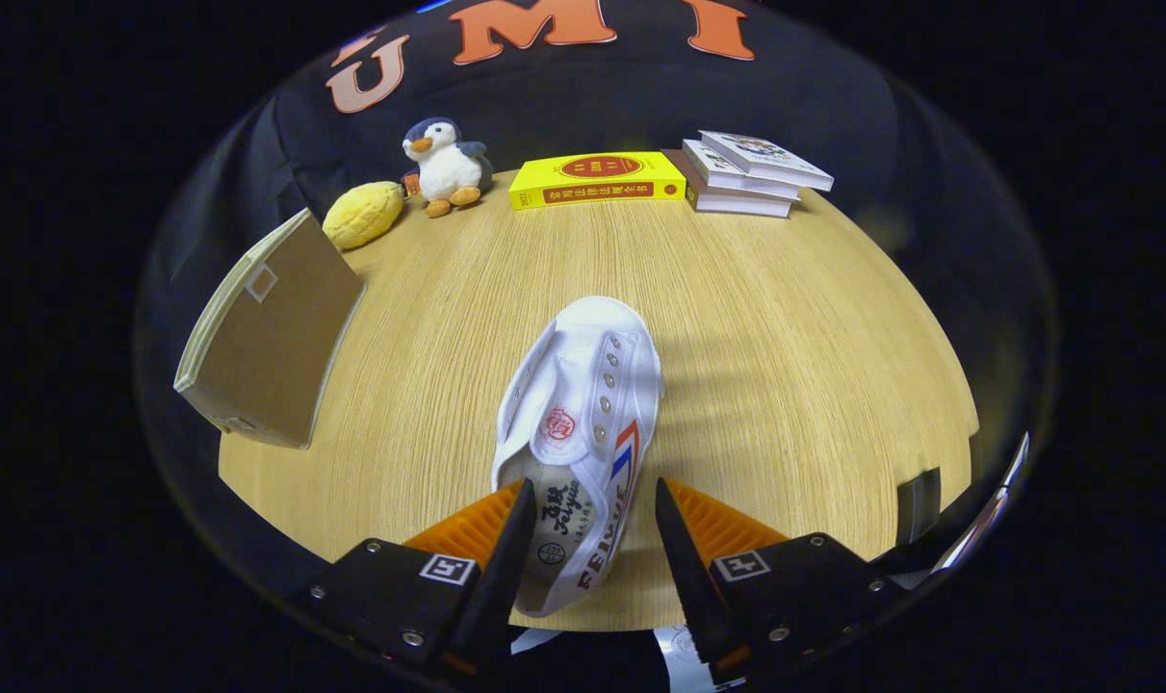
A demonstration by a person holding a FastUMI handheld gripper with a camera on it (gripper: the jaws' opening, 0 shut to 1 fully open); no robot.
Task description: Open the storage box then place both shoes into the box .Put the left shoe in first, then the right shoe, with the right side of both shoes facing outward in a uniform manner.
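Nearest the lens, the tongs [587,520] sat at the bottom centre of the frame, spread moderately wide, with the heel of a white shoe [583,433] lying in the gap between the two fingers. The left finger [505,549] appeared to touch or overlap the shoe's heel edge, while the right finger [674,549] stood just clear of the shoe's side, so the tongs had no firm hold of it; whether the left finger truly pressed on the canvas could not be told.

That shoe lay on the wooden counter [785,346] in the middle of the frame, its long axis running from the fingers away toward the top, leaning slightly right. Its toe pointed away from the camera and its heel opening faced the lens, showing the printed insole. It was tilted onto its side, with the eyelet row and a red-and-blue stripe on the side toward the right finger.

At the centre left of the frame a brown storage box [270,337] stood on the counter, well apart from the shoe. Along the far edge, toward the top of the frame, sat a yellow plush [363,214], a penguin toy [445,166], a yellow book [597,179] and a stack of books [751,173].
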